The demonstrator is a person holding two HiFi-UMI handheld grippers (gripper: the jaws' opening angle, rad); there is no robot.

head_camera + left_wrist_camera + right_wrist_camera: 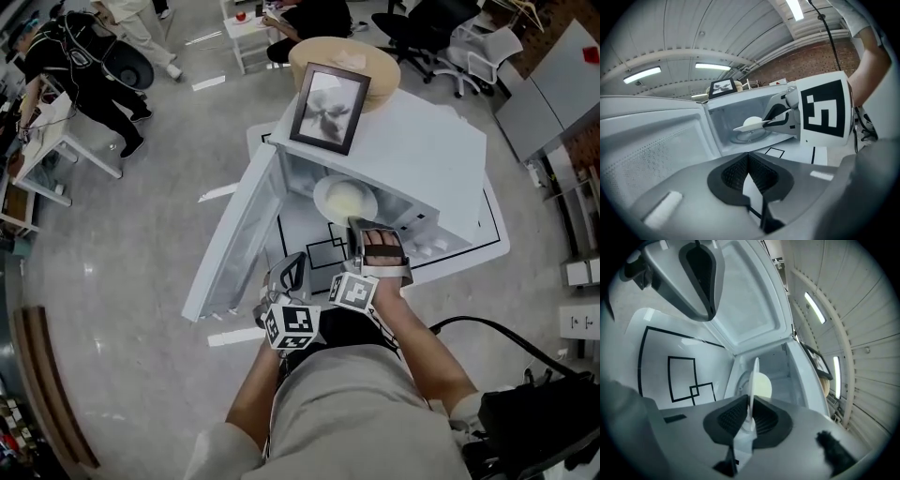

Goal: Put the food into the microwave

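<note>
A white plate [345, 199] with a pale mound of food [343, 197] is in the mouth of the open white microwave [427, 141]. My right gripper [361, 225] is shut on the plate's near rim. In the right gripper view the plate [753, 378] stands edge-on between the pads [733, 416], with the food [762, 385] on one side. The left gripper view shows the plate [751, 126] just above the glass turntable [746, 137]. My left gripper [289, 274] is shut and holds nothing, low beside the open door [234, 246]; its pads [736, 173] meet at the tips.
A framed picture [328, 105] and a beige round hat [361, 64] sit on the microwave's top. The white table [305, 246] bears black tape squares. People and office chairs are at the far side of the room. A black cable [506, 339] runs at the right.
</note>
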